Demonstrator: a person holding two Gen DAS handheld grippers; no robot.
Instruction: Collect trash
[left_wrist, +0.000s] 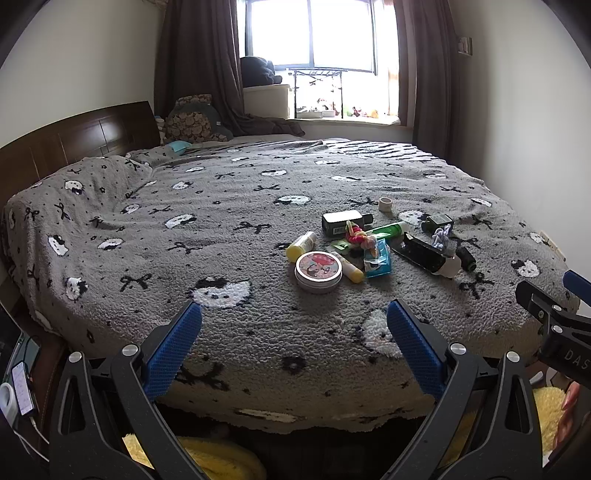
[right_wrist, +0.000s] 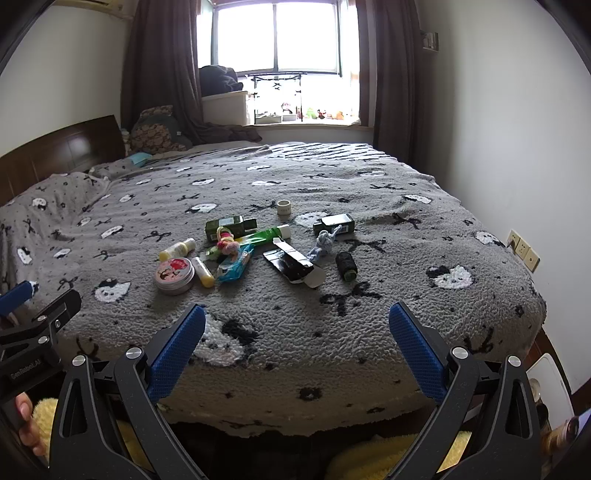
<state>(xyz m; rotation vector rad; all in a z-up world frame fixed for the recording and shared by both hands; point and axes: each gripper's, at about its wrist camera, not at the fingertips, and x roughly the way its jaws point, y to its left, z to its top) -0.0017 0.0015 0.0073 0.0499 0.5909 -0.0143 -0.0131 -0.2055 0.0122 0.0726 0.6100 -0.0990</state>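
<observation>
Two hand-held grippers hover side by side over the near edge of a bed, both aimed across it toward a window. The left gripper (left_wrist: 294, 317) has its blue-padded fingers spread wide with nothing between them; the right gripper (right_wrist: 297, 319) is spread just as wide and is likewise empty. Beneath them the gray fleece blanket (left_wrist: 221, 229), patterned with white cat faces and black bows, drapes over the mattress edge.

Past the fingertips, well apart from both grippers, a cluster of small items lies on the blanket — the things to be gathered. Nearest is a round tin (right_wrist: 174, 275) with a pink illustrated lid. Touching its right side is a yellow-capped tube (right_wrist: 203, 271), and just behind it lies a small yellow bottle (right_wrist: 178, 250) on its side. To the right sit a blue crinkled wrapper (right_wrist: 233, 265), a pink and yellow knotted toy (right_wrist: 227, 242), and a green tube (right_wrist: 266, 233). Further right lies an opened black carton (right_wrist: 292, 263) with a white flap, then a gray rope knot (right_wrist: 324, 243) and a dark spool of thread (right_wrist: 346, 266). Behind these rest two dark green boxes (right_wrist: 229, 227) and, farthest back, a small roll of tape (right_wrist: 283, 207).

Beyond the bed stand a wooden headboard (left_wrist: 74, 140), brown curtains (left_wrist: 199, 66) and a bright window (left_wrist: 314, 33).
</observation>
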